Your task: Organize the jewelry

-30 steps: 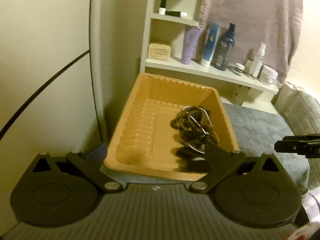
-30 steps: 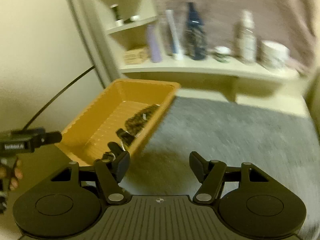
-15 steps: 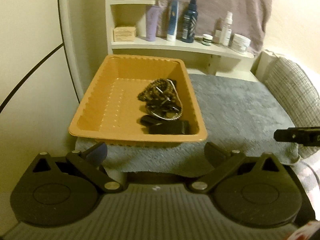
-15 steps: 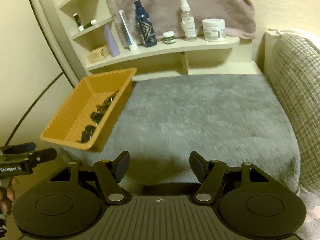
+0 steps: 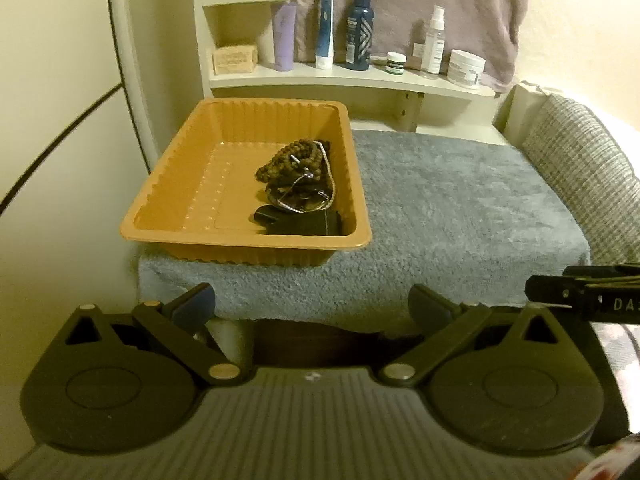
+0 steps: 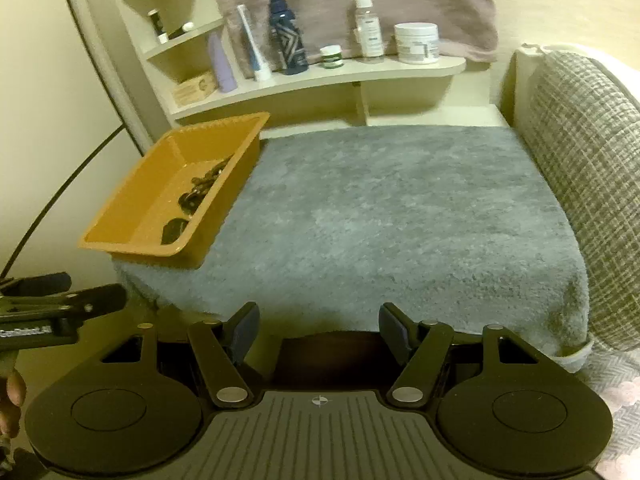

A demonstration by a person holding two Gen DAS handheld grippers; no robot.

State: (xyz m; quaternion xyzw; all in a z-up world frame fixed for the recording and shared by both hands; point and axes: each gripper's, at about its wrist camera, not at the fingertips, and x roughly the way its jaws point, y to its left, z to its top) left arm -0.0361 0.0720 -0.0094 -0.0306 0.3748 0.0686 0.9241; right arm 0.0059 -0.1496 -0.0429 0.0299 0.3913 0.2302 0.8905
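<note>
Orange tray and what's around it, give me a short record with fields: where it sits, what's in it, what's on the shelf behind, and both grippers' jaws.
tray: orange tray at the left end of the grey towel
contents: brown bead strand, silver chain and dark pieces, bunched along the tray's right side
towel: no jewelry lies on it
shelf behind: bottles, tubes and jars, including a dark blue bottle and a white jar
left gripper: jaws open, nothing between them
right gripper: jaws open, nothing between them
</note>
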